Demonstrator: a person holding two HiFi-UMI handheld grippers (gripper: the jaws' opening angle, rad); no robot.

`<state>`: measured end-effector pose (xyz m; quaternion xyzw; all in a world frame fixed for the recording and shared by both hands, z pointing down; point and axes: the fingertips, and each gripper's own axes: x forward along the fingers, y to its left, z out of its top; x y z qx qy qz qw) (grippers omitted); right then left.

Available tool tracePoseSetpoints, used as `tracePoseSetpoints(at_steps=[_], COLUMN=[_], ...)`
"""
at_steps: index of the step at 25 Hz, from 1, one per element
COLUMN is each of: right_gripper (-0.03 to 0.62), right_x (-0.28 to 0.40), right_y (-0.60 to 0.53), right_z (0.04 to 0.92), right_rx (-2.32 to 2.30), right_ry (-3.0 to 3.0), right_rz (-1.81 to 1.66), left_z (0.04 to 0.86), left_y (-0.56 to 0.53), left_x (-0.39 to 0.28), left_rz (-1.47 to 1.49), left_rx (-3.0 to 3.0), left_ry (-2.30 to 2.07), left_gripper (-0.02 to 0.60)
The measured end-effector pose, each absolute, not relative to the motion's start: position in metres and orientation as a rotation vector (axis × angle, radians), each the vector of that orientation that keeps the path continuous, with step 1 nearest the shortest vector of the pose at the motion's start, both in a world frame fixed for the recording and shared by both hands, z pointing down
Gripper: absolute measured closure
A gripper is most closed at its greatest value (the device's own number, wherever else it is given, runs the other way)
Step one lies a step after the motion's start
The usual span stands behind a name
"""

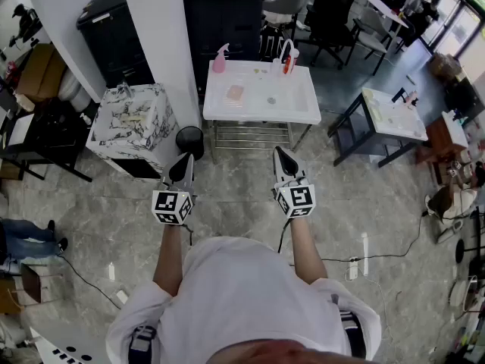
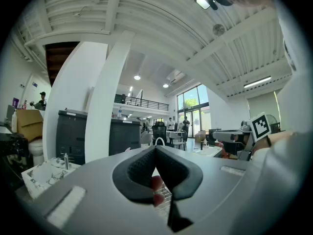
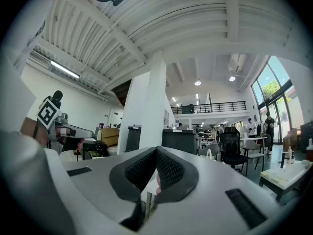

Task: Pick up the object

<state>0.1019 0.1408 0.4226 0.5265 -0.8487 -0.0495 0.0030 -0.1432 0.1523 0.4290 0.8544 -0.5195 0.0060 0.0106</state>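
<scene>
A white table (image 1: 303, 114) stands ahead of me across the floor. On it lie a flat pink object (image 1: 235, 92) and a small grey round item (image 1: 270, 100). A pink spray bottle (image 1: 220, 59) and a red bottle (image 1: 288, 64) stand at its far edge. My left gripper (image 1: 186, 158) (image 2: 155, 150) and right gripper (image 1: 280, 152) (image 3: 156, 151) are held side by side at waist height, short of the table and pointing toward it. Both have their jaws shut with nothing between them. Neither touches anything.
A marble-patterned box (image 1: 130, 123) and a black round bin (image 1: 189, 139) sit left of the table beside a white pillar (image 1: 163, 44). A dark side table (image 1: 390, 120) stands at the right. A black cabinet (image 1: 223, 21) is behind. Cables and a power strip (image 1: 352, 268) lie on the floor.
</scene>
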Motion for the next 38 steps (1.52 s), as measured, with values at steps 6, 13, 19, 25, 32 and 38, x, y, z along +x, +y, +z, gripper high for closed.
tracePoseSetpoints(at_steps=[6,13,19,25,32,38], right_gripper=[0.592,0.591,0.591,0.591,0.380,0.165], right_x=[0.098,0.089,0.091,0.103,0.101,0.107], right_y=[0.143,0.146,0.151,0.158,0.162,0.168], right_z=[0.419,0.417,0.421,0.418,0.419,0.420], right_rx=[1.635,1.614,1.613,1.637,1.595,1.566], right_ry=[-2.675,-2.668,-2.661,-2.665,-2.699,-2.714], right_rz=[-0.149,-0.155,-0.168,-0.166,-0.112,-0.085], left_z=[0.433,0.436,0.440,0.437,0.440,0.442], left_y=[0.154,0.156,0.159,0.168,0.178,0.183], left_x=[-0.139,-0.138,-0.140,-0.135,-0.131,-0.124], left_rz=[0.033,0.062,0.094,0.094,0.118,0.122], left_rx=[2.657,2.665,2.650,2.655,2.647,2.638], left_ry=[-1.620,-1.612,-1.647,-1.667,-1.672,-1.684], left_gripper=[0.586,0.586,0.586,0.586,0.586,0.586])
